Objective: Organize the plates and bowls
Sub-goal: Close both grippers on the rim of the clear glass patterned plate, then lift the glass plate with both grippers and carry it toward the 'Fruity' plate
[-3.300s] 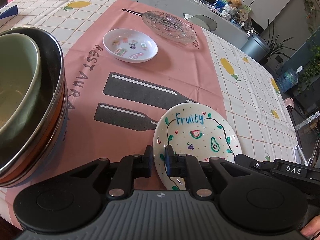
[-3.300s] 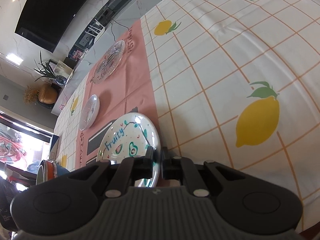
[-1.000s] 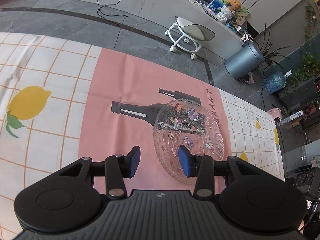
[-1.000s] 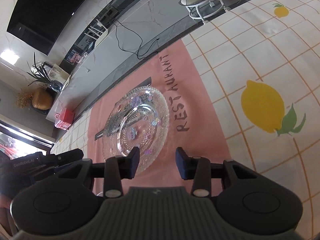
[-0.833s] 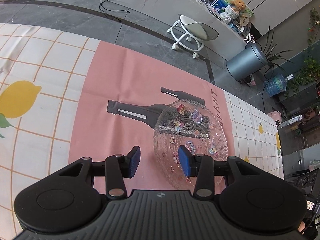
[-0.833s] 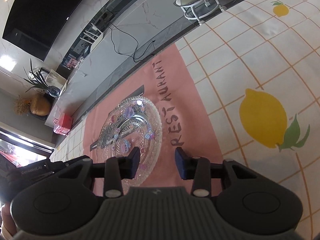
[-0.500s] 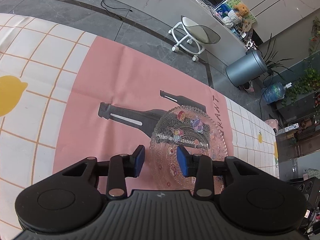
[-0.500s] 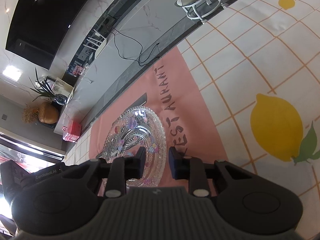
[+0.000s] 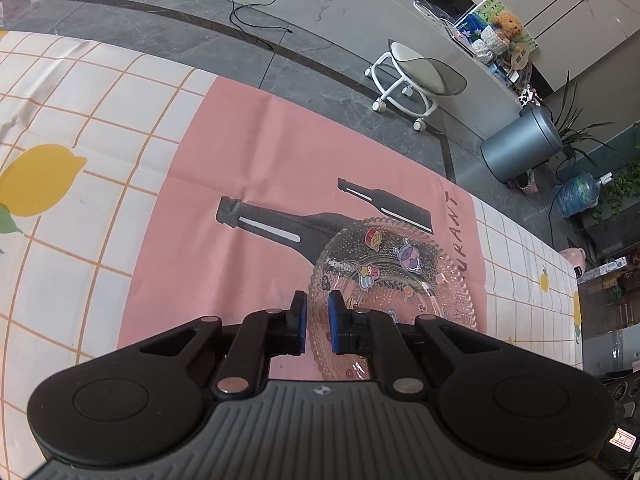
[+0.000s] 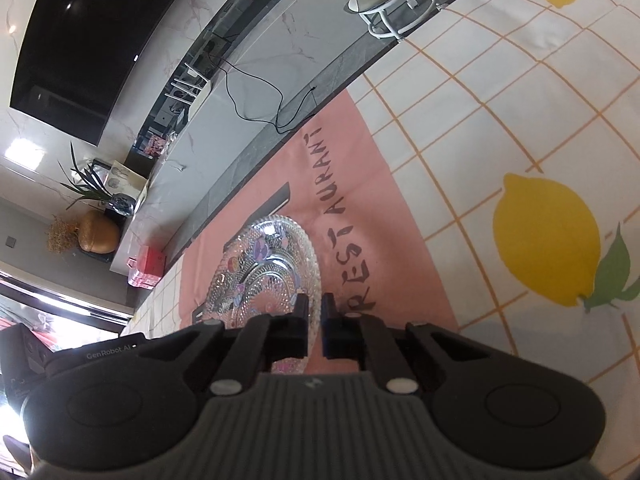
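Left wrist: glass plate point(image 9: 416, 280) between fingers point(image 9: 299, 320).

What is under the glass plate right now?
Under the glass plate lies the pink cloth; its black printed bottle shows through the clear glass. The left gripper and right gripper hide the cloth under its near rim.
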`<state>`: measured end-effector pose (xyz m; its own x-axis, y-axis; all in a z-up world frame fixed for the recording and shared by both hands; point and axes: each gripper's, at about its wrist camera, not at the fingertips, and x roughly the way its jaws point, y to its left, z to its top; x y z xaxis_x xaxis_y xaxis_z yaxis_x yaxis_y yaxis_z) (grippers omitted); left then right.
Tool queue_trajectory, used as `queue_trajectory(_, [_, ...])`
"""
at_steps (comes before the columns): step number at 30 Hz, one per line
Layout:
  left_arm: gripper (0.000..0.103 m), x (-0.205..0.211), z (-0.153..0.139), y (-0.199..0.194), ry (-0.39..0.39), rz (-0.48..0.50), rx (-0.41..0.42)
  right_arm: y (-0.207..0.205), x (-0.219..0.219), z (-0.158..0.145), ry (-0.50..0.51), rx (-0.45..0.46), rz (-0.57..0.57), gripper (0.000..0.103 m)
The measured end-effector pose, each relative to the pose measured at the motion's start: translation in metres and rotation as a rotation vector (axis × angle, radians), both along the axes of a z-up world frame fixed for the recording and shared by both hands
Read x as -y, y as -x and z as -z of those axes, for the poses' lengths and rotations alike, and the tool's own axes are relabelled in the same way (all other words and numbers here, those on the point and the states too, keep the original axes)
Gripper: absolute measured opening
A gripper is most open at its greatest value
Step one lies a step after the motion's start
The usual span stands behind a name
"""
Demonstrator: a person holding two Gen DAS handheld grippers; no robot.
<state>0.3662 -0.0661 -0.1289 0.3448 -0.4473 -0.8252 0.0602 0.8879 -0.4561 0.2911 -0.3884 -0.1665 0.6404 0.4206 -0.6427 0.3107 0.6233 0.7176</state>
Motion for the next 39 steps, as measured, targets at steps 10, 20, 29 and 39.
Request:
queue_trajectory(10, [0.010, 0.014, -0.028, 0.038, -0.016, 0.011, 0.011, 0.037, 0.010, -0.008, -0.042, -0.018, 0.014, 0.004])
queue_trajectory(20, [0.009, 0.036, -0.046, 0.068, -0.057, 0.072, 0.062, 0.083, 0.026, -0.018, -0.082, -0.028, 0.063, 0.005])
queue_trajectory(29, [0.009, 0.017, -0.054, 0.061, -0.075, 0.078, 0.075, 0.079, 0.009, -0.033, -0.070, 0.008, 0.061, 0.005])
queue_trajectory(39, [0.009, -0.006, -0.070, 0.048, -0.073, 0.071, 0.086, 0.057, -0.016, -0.042, -0.071, 0.021, 0.047, 0.005])
